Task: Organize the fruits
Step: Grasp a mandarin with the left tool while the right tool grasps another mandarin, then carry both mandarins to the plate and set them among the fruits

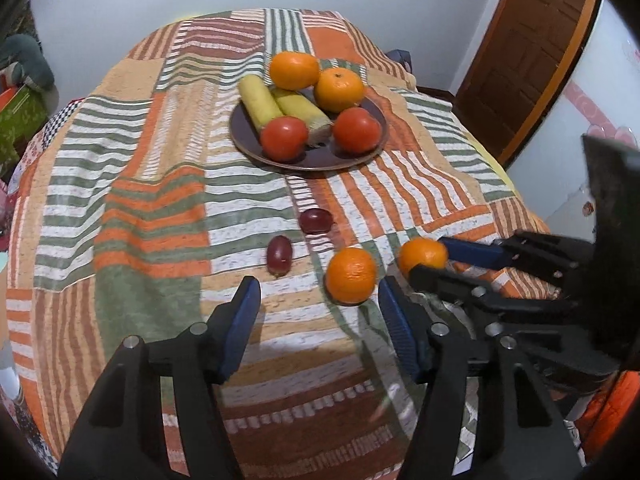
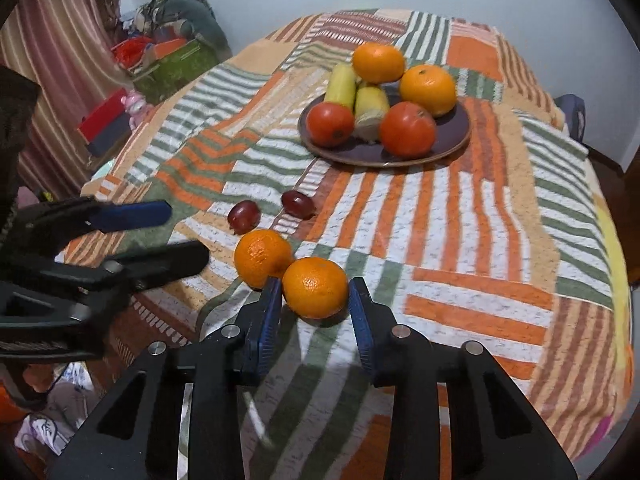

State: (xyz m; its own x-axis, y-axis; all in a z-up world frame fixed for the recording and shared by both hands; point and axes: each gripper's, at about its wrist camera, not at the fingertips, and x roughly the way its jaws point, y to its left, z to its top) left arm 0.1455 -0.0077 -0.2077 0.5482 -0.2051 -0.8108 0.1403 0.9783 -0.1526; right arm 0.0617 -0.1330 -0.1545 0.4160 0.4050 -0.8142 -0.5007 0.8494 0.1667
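Observation:
Two loose oranges lie near the front of a table under a striped patchwork cloth (image 2: 460, 216). My right gripper (image 2: 316, 292) is shut on the right orange (image 2: 315, 287), a blue pad against each side; the left wrist view shows the same grip (image 1: 428, 258) on this orange (image 1: 423, 255). My left gripper (image 1: 318, 300) is open, and the other orange (image 1: 351, 275) sits on the cloth just ahead of its right fingertip. Two red grapes (image 1: 316, 221) (image 1: 279, 254) lie beyond. A dark plate (image 1: 360, 156) farther back holds two oranges, two yellow bananas and two red fruits.
The cloth hangs wrinkled over the rounded table edge. A brown wooden door (image 1: 520, 40) stands at the back right. A green box of clutter (image 2: 172, 68) and a striped curtain (image 2: 60, 40) are off the left side. The left gripper (image 2: 188, 232) reaches in beside the oranges.

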